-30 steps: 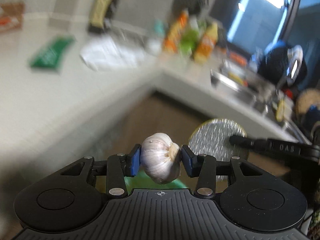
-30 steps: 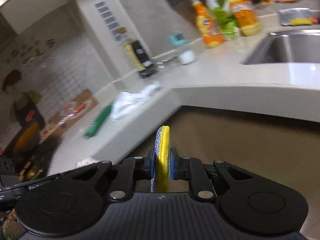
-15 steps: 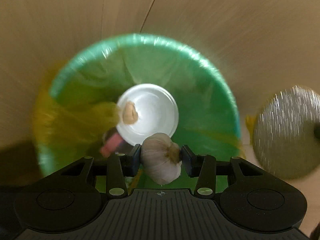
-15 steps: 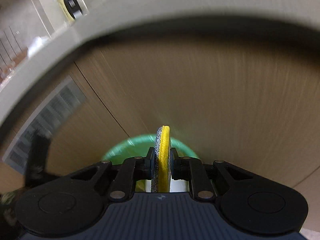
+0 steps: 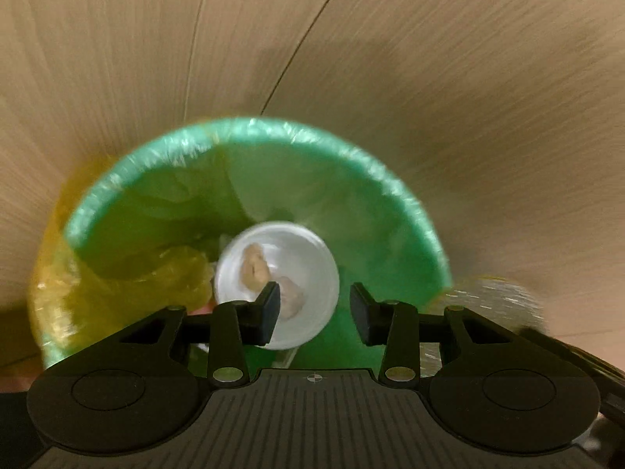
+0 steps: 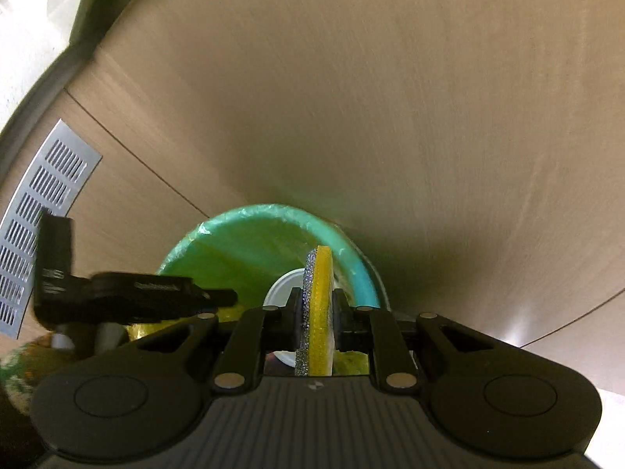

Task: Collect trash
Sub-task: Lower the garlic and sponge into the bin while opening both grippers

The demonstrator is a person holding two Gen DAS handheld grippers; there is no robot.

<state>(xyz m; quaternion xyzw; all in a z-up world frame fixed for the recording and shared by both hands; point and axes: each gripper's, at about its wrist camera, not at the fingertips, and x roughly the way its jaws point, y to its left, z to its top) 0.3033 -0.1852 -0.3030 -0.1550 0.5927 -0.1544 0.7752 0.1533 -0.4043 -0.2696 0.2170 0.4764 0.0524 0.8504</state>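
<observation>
A bin lined with a green bag (image 5: 254, 125) stands against the cabinet, right below my left gripper (image 5: 314, 305). Its jaws are closing with nothing between them. A pale garlic bulb (image 5: 292, 300), blurred, lies in a white round cup (image 5: 312, 258) inside the bin, beside another beige scrap (image 5: 254, 265) and a crumpled yellow bag (image 5: 172, 273). My right gripper (image 6: 318, 312) is shut on a yellow sponge with a grey scouring face (image 6: 322, 273), held on edge over the bin's rim (image 6: 250, 211). That sponge shows as a grey blur (image 5: 492, 293) in the left wrist view.
Wooden cabinet doors (image 5: 429, 78) rise straight behind the bin. A metal vent grille (image 6: 43, 219) is set into the cabinet at left, under the counter edge (image 6: 39, 78). The left tool's black body (image 6: 117, 297) reaches over the bin's left side.
Both grippers came down from counter height to the bin. The left gripper let go of the garlic, which dropped into the bin. The right still grips the sponge.
</observation>
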